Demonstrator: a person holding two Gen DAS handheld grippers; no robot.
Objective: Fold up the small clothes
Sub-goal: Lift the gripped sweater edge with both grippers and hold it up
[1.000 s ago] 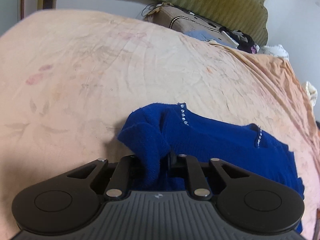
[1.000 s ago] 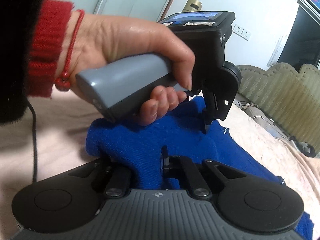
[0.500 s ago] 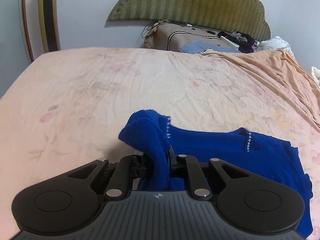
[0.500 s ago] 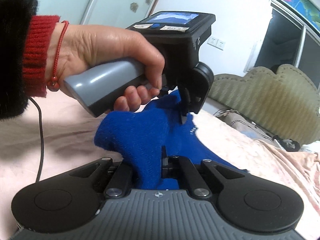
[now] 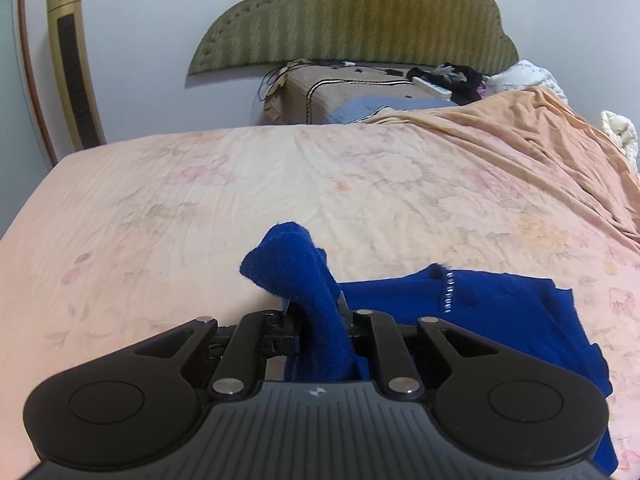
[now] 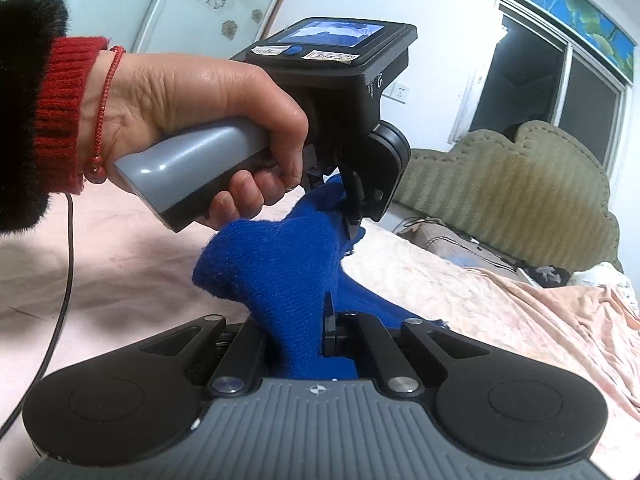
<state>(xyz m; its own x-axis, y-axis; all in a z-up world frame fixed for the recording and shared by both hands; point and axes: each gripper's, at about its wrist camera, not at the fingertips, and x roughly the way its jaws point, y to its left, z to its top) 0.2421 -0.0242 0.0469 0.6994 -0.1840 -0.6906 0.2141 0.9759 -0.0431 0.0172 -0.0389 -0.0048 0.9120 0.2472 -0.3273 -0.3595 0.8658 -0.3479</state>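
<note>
Both grippers' jaws under blue sweater (image 5: pixel 500 304)

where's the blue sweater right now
The blue sweater lies on the peach bedsheet, one edge lifted and clamped in both the left tongs and right tongs.

Blue sweater (image 5: pixel 500 304) lower edge hidden behind left hand-held gripper (image 5: pixel 316 312); fingertip contact buried in knit.

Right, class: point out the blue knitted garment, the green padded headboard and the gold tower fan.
blue knitted garment (image 5: pixel 500 304): left wrist view, flat body lying on the bed.
green padded headboard (image 5: pixel 360 20): left wrist view, striped centre panel.
gold tower fan (image 5: pixel 74 68): left wrist view, dark front grille.
</note>
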